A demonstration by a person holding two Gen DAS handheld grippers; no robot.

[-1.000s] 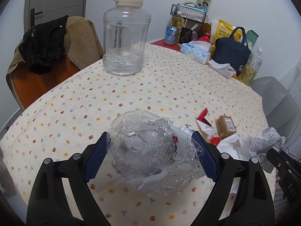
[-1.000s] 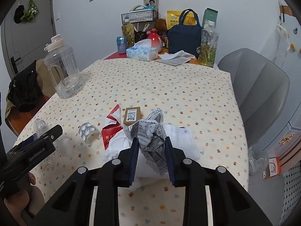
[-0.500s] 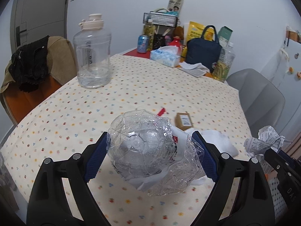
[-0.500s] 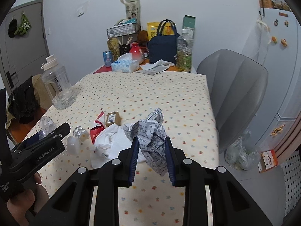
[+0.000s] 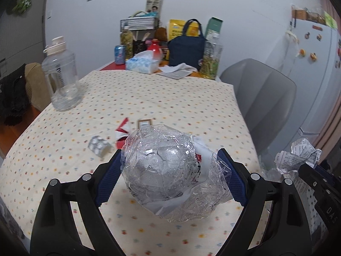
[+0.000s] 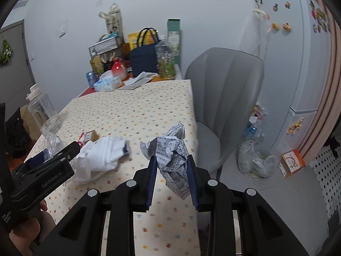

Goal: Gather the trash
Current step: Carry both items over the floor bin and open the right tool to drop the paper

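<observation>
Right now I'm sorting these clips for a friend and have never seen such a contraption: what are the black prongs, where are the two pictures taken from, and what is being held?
No robot here: a person carries a hand-held two-finger gripper in each hand, with a fisheye camera on each looking along its fingers. The left wrist view shows the left gripper clamped on a crumpled clear plastic wrapper. The right wrist view shows the right gripper pinching a crumpled printed paper. On the dotted tablecloth lie a white cloth, a small brown box and a red wrapper; a big clear jug stands further back. A grey chair stands beside the table.
</observation>
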